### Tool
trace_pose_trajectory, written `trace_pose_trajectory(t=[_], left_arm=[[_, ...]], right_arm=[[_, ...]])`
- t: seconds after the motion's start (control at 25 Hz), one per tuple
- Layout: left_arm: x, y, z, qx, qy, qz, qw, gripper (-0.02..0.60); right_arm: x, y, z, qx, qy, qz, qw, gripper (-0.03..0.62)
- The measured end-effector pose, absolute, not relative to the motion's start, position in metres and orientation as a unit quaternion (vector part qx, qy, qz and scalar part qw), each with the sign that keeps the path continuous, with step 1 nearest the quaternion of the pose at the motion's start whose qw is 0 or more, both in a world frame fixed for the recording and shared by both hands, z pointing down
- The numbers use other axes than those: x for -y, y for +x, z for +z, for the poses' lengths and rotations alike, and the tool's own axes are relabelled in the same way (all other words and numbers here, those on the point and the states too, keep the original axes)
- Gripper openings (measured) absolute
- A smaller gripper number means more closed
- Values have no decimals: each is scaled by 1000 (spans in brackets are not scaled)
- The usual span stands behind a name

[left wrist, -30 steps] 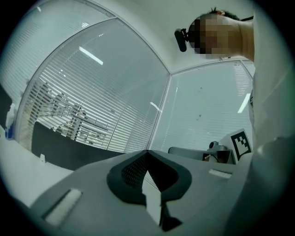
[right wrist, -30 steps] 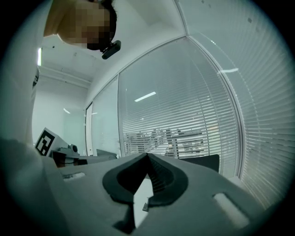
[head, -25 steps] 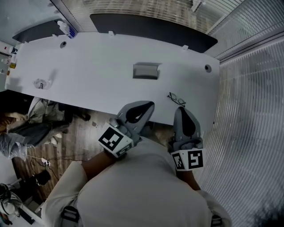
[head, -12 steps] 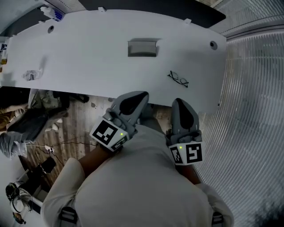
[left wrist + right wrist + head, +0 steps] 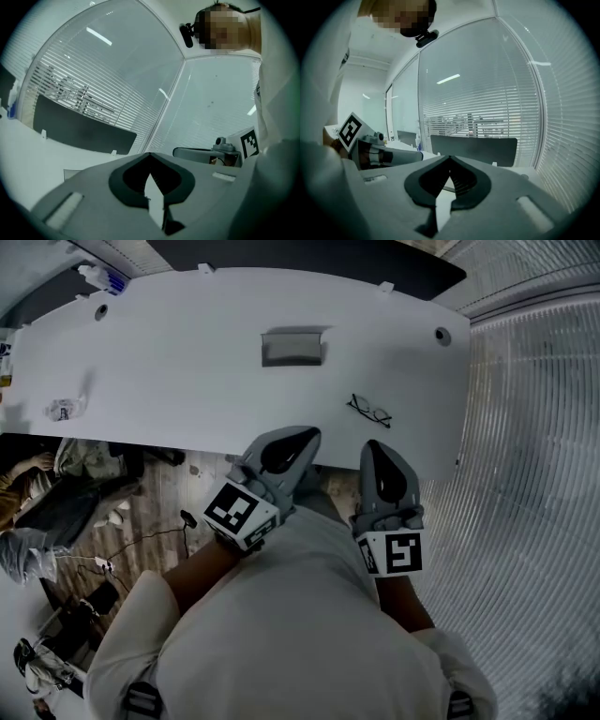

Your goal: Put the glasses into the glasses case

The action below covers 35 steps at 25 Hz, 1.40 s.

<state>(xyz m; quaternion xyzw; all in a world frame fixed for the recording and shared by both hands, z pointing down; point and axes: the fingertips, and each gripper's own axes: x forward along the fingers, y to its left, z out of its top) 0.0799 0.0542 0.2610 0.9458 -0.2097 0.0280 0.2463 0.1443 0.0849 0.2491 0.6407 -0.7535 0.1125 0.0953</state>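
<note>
The black-framed glasses (image 5: 369,411) lie open on the white table (image 5: 187,371), towards its right end. The grey glasses case (image 5: 292,347) stands further back near the table's middle. My left gripper (image 5: 307,435) hovers at the table's near edge, in front of the case, shut with nothing in it (image 5: 150,154). My right gripper (image 5: 373,446) is beside it, just short of the glasses, also shut and empty (image 5: 450,159). Both point towards the table's far side.
A small clear object (image 5: 63,410) lies at the table's left end and a bottle (image 5: 101,277) at its far left corner. A dark panel (image 5: 309,251) runs behind the table. A seated person (image 5: 28,479) and cables are on the floor at left. Blinds cover the glass walls.
The table now sits a little higher in the head view. Both grippers have stayed shut at the table's near edge and have sunk slightly.
</note>
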Motion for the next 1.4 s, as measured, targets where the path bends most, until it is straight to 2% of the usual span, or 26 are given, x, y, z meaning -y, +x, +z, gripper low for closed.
trace_pose_trajectory(t=[0.28,0.64,1.12,1.2,1.4], left_arm=[[-49,103,297,186,948,38,254,2],[-42,128,350,166,946,65,269,2],[-42,154,420,152,941,94,289,2],[-42,156,432,152,939,99,293,2],[-35,166,457,152,936,107,300,2]], right_arm=[[-73,158,277,755,628,98,161,2],[-69,183,354,749,594,57,289,2],[-72,212,442,737,555,55,381,5],[-72,212,454,737,549,60,390,37],[-74,216,481,740,527,63,414,63]])
